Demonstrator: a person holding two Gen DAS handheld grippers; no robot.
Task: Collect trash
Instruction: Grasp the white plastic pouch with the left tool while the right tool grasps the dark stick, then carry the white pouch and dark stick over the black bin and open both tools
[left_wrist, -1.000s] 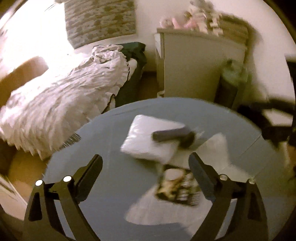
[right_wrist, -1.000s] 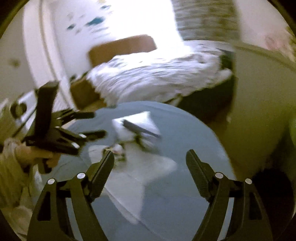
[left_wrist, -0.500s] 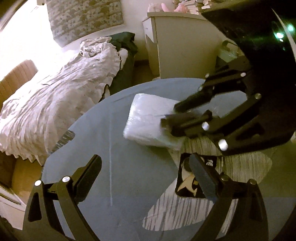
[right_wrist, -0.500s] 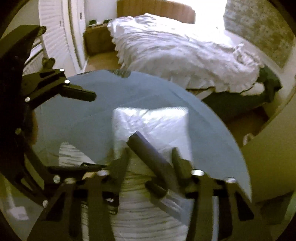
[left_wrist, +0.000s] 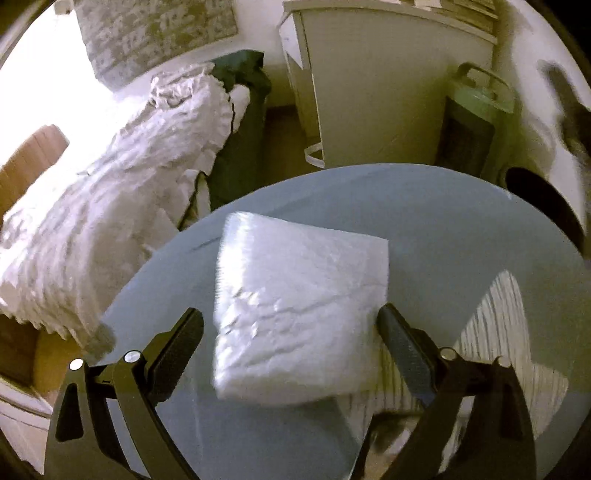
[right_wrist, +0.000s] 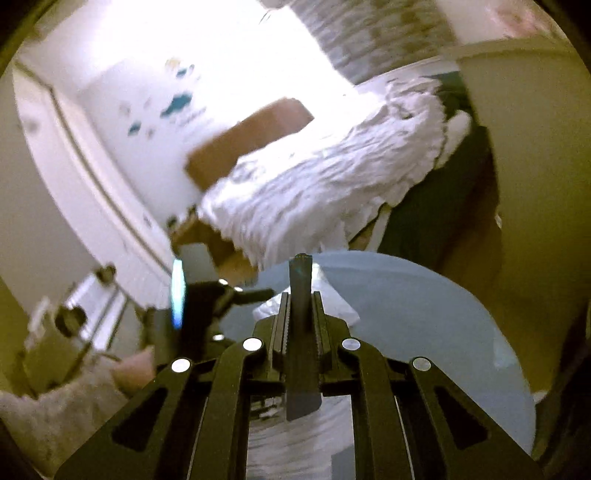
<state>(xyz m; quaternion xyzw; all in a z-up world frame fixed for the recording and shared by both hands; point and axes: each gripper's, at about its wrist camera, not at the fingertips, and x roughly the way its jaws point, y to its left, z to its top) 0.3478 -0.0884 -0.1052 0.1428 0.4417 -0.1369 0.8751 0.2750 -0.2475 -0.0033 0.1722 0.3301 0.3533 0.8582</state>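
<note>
A white plastic-wrapped packet (left_wrist: 295, 310) lies on the round blue glass table (left_wrist: 443, 236). My left gripper (left_wrist: 291, 339) is open, its fingers on either side of the packet's near end. My right gripper (right_wrist: 301, 314) is shut on a dark flat stick-like object (right_wrist: 302, 332), held upright above the table. The packet (right_wrist: 332, 306) and the left gripper (right_wrist: 221, 299) show behind it in the right wrist view. A dark printed wrapper (left_wrist: 388, 432) shows partly under the packet.
A bed with a rumpled white duvet (left_wrist: 122, 206) stands left of the table. A white cabinet (left_wrist: 384, 92) and a green-lidded bin (left_wrist: 476, 122) stand beyond it. A striped rug (left_wrist: 495, 332) shows through the glass.
My right gripper closed on the dark stick that lay on the packet and lifted it away. My left gripper moved forward so its fingers flank the packet.
</note>
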